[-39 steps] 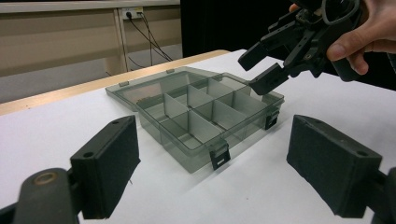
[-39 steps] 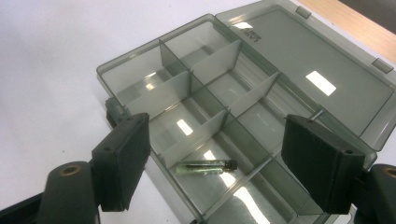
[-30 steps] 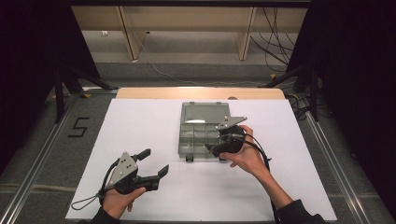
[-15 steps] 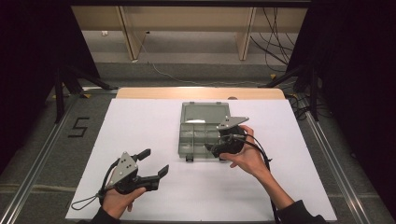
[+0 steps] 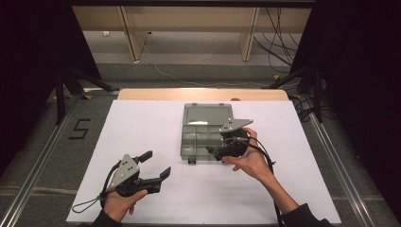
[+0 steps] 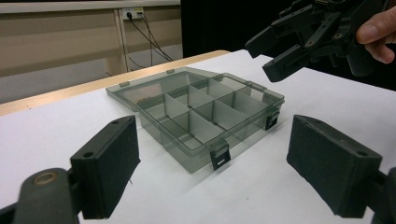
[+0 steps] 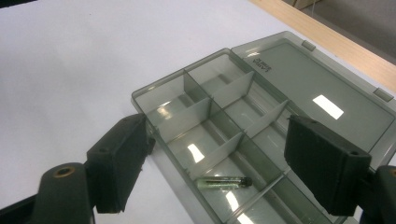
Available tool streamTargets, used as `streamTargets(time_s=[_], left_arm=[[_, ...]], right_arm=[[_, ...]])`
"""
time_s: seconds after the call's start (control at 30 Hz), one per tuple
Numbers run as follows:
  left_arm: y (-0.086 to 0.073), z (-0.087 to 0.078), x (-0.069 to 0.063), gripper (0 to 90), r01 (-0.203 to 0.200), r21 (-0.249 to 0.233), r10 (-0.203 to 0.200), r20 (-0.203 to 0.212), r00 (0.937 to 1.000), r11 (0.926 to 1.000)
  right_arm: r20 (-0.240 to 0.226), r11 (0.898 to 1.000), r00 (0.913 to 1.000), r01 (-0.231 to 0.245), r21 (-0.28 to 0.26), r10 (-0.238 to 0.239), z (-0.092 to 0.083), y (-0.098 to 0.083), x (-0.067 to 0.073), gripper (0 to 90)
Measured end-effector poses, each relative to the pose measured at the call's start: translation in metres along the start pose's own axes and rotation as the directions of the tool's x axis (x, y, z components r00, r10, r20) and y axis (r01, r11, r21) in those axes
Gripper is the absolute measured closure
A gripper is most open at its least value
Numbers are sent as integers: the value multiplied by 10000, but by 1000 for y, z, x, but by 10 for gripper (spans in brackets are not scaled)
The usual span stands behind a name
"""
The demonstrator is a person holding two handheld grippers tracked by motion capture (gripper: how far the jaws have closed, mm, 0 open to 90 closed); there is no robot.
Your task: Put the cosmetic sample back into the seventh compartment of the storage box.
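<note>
From the high view, the open grey box [image 5: 206, 132] sat mid-table on the white sheet [image 5: 142, 132], lid laid flat behind it; the right gripper [image 5: 218, 150] hovered over its near right corner, and the left gripper [image 5: 156, 164] rested well apart at the near left, jaws wide and empty. In the left gripper view, the box [image 6: 196, 112] lay ahead between the spread jaws. In the right gripper view, the jaws had just been opening, nothing between them; a small glass tube [image 7: 223, 182] lay in a near compartment below.

box [image 7: 261, 140]: near corner cut off | vial [image 7: 223, 182]: contents too small to tell
</note>
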State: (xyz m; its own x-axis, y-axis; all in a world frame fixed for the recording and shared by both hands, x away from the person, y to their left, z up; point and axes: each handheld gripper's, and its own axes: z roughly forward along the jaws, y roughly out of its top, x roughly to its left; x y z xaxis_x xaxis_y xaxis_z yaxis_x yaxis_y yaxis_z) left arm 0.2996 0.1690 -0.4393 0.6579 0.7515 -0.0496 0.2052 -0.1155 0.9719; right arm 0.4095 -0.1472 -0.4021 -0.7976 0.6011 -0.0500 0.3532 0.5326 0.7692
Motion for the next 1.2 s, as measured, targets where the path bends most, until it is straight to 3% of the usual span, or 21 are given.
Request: streamTargets(time_s=[0.6, 1.2], left_arm=[[0, 0, 0, 159, 14, 15, -14, -3, 10000, 10000], [0, 0, 0, 159, 39, 7, -39, -5, 10000, 10000]], right_arm=[[-26, 9991, 10000, -19, -415, 18, -12, -5, 5, 222], [-255, 9910, 9997, 16, -1341, -50, -26, -12, 15, 227]])
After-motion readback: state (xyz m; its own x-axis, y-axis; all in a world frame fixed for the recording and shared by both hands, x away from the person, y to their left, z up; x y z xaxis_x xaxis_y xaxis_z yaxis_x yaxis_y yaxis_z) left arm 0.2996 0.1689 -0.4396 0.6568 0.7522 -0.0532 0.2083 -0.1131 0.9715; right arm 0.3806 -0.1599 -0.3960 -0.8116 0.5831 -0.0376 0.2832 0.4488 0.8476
